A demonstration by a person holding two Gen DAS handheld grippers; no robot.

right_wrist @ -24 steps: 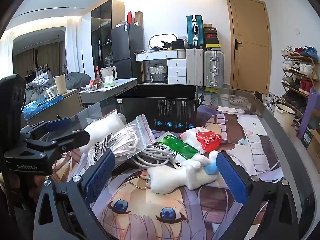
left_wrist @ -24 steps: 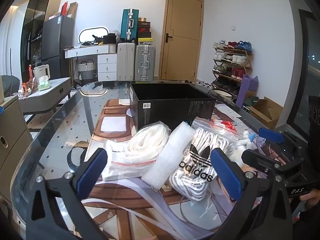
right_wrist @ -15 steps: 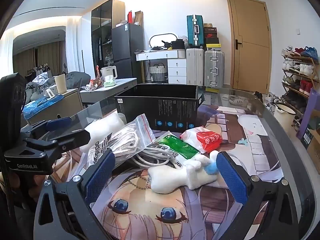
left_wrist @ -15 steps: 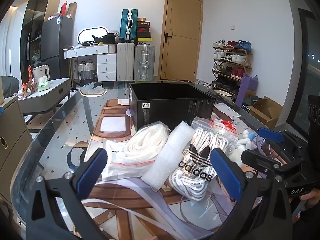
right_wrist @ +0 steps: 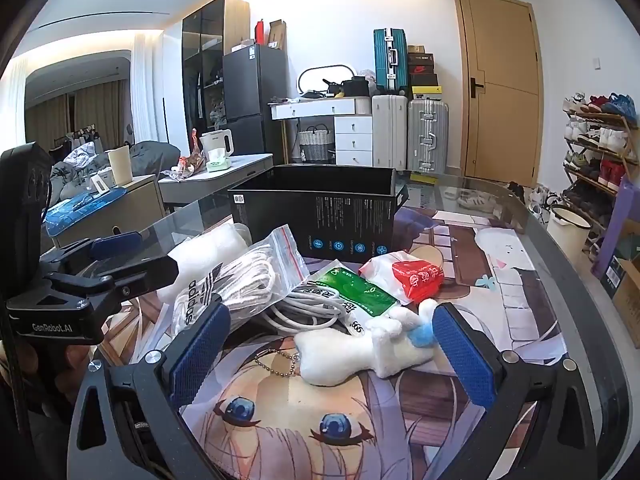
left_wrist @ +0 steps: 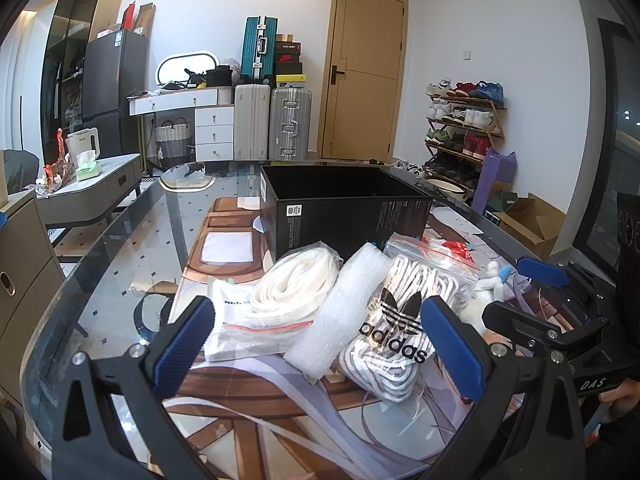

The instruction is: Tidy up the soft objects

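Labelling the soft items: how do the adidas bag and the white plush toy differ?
The adidas bag is a clear zip bag of white cord with a printed logo; the plush toy is bare, fuzzy, with a blue patch. The bag leans on the pile; the toy lies flat on the mat. Both are untouched.

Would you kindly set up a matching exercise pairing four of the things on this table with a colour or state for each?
Things:
1. black box
2. plush toy
3. adidas bag
4. right gripper

Descriptions:
A. white with a blue patch
B. open-topped, upright behind the pile
C. jaws wide apart, holding nothing
D. clear zip bag of white laces

Pairs: 1-B, 2-A, 3-D, 4-C
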